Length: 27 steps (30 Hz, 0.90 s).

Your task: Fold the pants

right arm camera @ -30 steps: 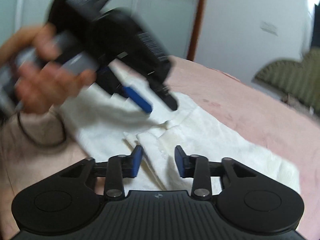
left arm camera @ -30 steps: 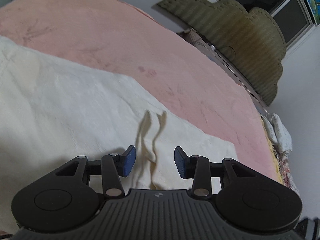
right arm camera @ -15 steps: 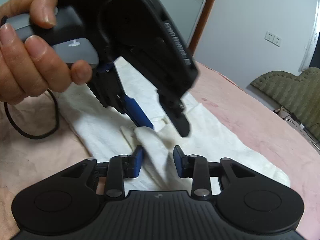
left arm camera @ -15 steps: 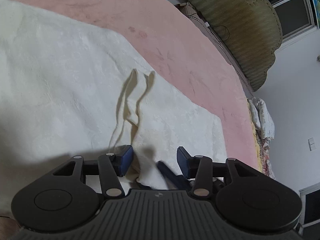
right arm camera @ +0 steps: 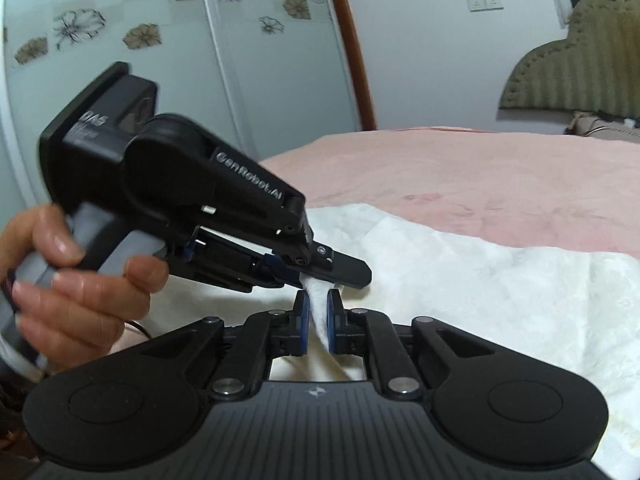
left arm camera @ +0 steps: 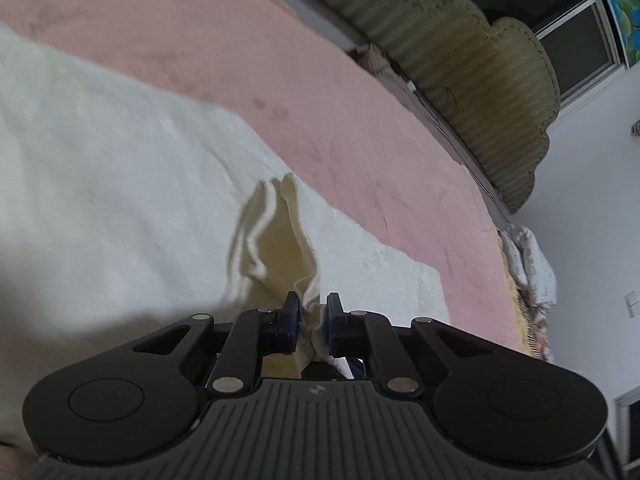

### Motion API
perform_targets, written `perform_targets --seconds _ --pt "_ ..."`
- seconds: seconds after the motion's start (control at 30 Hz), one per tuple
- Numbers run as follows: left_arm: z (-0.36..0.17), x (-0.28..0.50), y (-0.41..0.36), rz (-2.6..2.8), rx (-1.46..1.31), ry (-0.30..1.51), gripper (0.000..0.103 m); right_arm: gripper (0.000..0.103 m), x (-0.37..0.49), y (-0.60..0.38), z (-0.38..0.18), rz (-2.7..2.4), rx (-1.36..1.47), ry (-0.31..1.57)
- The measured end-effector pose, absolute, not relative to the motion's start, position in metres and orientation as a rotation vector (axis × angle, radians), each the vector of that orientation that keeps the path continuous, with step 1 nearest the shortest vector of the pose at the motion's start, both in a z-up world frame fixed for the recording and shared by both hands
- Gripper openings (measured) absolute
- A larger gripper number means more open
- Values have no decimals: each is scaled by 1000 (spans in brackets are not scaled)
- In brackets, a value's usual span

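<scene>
Hand (right arm camera: 76, 280) at far left grips left gripper (right arm camera: 320, 276), jaws just closed, pinching a raised fold of cream pants (left arm camera: 120, 184). Right gripper (right arm camera: 316, 320) just beside it, jaws also just closed on same fold. Pants lie spread on pink bedspread (left arm camera: 360, 128); headboard (right arm camera: 580, 68) at far right.

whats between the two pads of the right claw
A pinched-up ridge of the cream pants sits clamped between the pads of the right claw, shown in the right wrist view; the left claw nips the same ridge just beyond.
</scene>
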State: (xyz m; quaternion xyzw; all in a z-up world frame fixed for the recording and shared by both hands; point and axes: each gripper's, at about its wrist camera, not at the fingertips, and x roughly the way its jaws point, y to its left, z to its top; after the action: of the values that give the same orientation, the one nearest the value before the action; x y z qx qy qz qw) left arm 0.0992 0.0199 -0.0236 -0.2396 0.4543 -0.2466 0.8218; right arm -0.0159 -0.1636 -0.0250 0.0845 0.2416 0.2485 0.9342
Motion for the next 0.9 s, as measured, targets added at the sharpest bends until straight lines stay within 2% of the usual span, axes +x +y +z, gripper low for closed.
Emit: perform_targets --seconds 0.1,0.17,0.23,0.43,0.53,0.6,0.7,0.9 --pt "-27 96 26 -505 -449 971 12 10 -11 -156 -25 537 162 512" --pt "-44 101 23 -505 -450 1047 13 12 -6 -151 -29 532 124 590" --pt "-49 100 24 -525 -464 1043 14 15 -8 -158 -28 548 117 628" --pt "-49 102 27 -521 -466 1037 15 17 -10 -207 -11 478 298 542" --pt "-43 101 33 -520 -461 1037 17 16 9 -193 -42 420 205 715" --pt "-37 99 43 -505 -471 1021 22 17 2 -185 -42 410 161 670" --pt "-26 99 58 -437 -458 969 21 18 -1 -174 -28 450 142 608" --pt "1 111 40 -501 -421 890 21 17 7 -152 -40 471 50 632"
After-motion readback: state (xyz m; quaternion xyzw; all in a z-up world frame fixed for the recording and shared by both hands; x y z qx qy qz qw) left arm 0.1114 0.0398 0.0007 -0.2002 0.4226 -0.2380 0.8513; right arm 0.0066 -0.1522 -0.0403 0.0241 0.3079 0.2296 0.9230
